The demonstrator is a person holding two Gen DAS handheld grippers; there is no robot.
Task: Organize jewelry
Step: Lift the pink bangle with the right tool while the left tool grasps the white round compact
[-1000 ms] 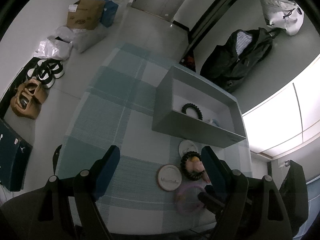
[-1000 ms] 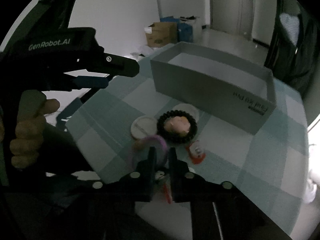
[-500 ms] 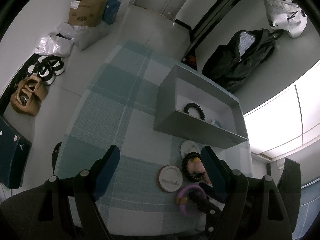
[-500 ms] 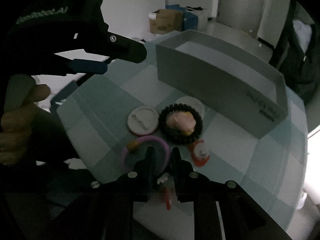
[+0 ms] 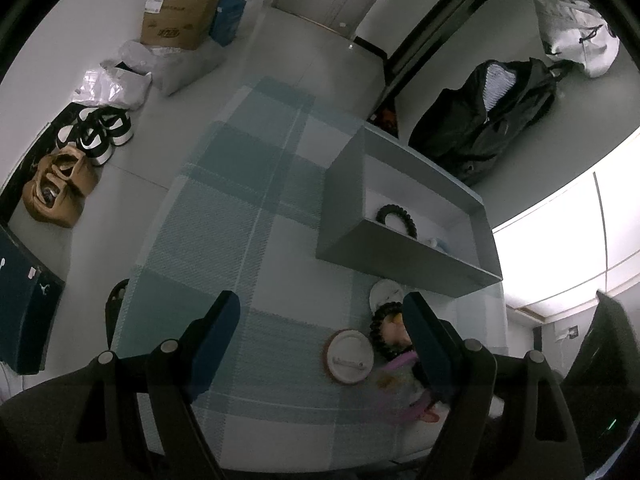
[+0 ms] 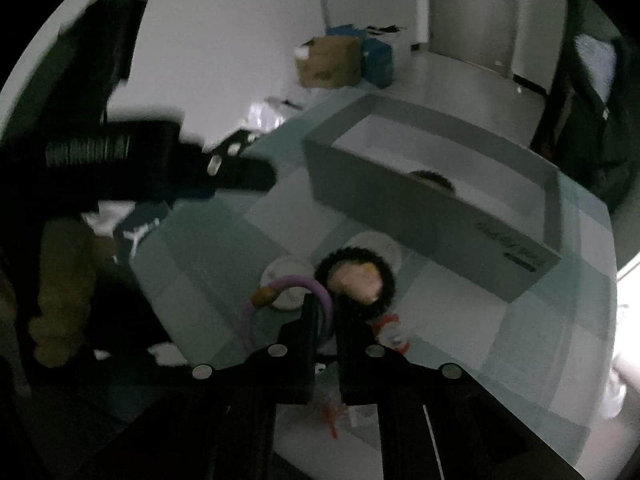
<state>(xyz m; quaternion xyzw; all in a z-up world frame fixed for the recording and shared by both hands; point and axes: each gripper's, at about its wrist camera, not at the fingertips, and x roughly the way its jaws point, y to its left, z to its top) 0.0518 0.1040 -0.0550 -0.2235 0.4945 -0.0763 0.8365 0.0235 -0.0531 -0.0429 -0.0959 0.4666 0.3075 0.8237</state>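
While my left gripper [image 5: 320,326] is hanging spread and empty over bare checked cloth [image 5: 224,216], my right gripper [image 6: 329,312] is clenching the purple bracelet [image 6: 280,284] near the table's front edge — beside the black beaded ring [image 6: 360,280] and white discs [image 6: 286,280]. The grey box [image 6: 432,204] is sitting beyond, open-topped.

Purple bangle [image 6: 288,304] pinched, grey box [image 6: 432,216] beyond

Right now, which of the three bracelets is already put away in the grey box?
One black beaded bracelet lies inside the grey box. The other black bracelet sits on the tablecloth around a pink charm, and the purple bracelet is pinched by the right hand-held gripper.
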